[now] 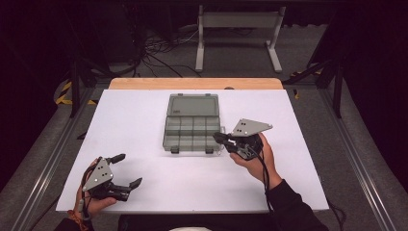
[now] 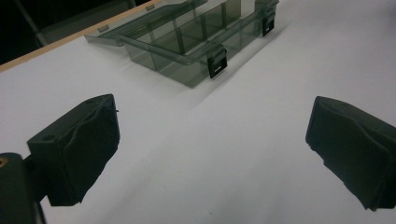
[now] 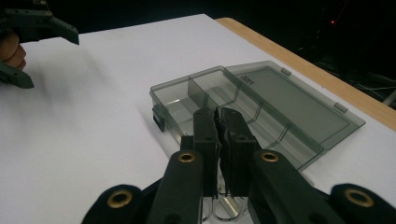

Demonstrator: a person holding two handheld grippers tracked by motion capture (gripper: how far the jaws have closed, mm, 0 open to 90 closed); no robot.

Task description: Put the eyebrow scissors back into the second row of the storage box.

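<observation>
Resting nearest the high camera: left gripper (image 1: 126, 169), jaws spread wide apart over one white tabletop (image 1: 144, 130), gripping nothing. Lying ahead of those jaws, well apart: one smoky translucent plastic compartment box (image 1: 192, 127), lid folded open flat, two black latches (image 2: 216, 61) along its near wall. Sitting beside the box's right end: right gripper (image 1: 217, 137), jaws pressed together. Showing beneath them in the right gripper view, something small and clear, unidentifiable.
</observation>
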